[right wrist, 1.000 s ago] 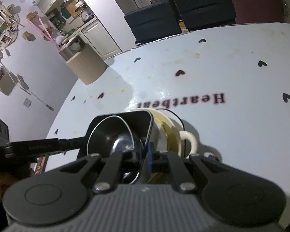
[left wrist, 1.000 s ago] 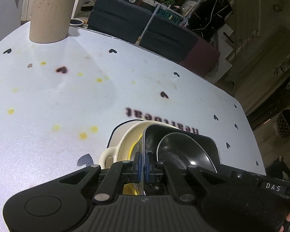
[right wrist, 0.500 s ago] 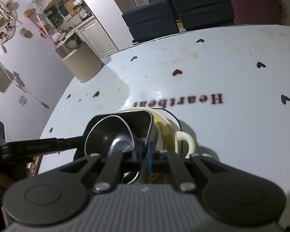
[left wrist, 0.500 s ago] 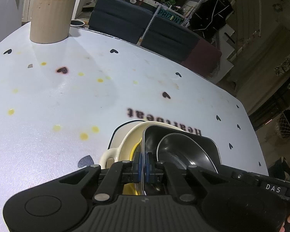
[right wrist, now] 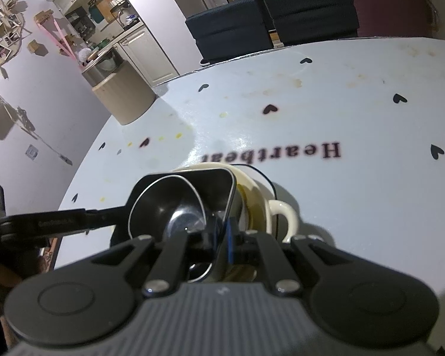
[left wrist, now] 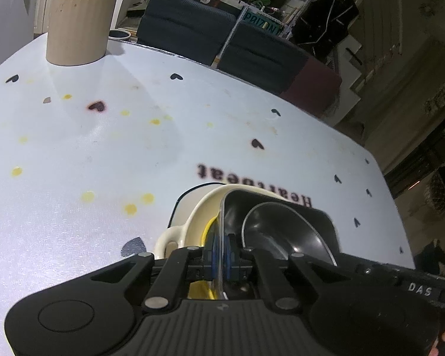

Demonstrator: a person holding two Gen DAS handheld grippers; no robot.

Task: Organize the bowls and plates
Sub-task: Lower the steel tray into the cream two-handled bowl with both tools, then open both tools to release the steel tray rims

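Observation:
A black square dish (left wrist: 284, 207) (right wrist: 213, 184) with a round black bowl (left wrist: 281, 234) (right wrist: 169, 204) in it rests inside a cream dish (left wrist: 198, 216) (right wrist: 252, 184) with loop handles. A white plate (left wrist: 187, 204) with a dark rim lies underneath, on the white table (left wrist: 103, 148). My left gripper (left wrist: 221, 252) has the black dish's left rim between its blue pads, and its jaws are starting to open. My right gripper (right wrist: 224, 234) is shut on the opposite rim. Each gripper's black body shows at the edge of the other's view.
A beige ribbed container (left wrist: 77, 26) (right wrist: 124, 98) stands at the table's far left corner. Dark blue chairs (left wrist: 187, 35) and a maroon seat (left wrist: 314, 86) line the far edge. The tablecloth carries black hearts, yellow stains and the word "Heartbeat".

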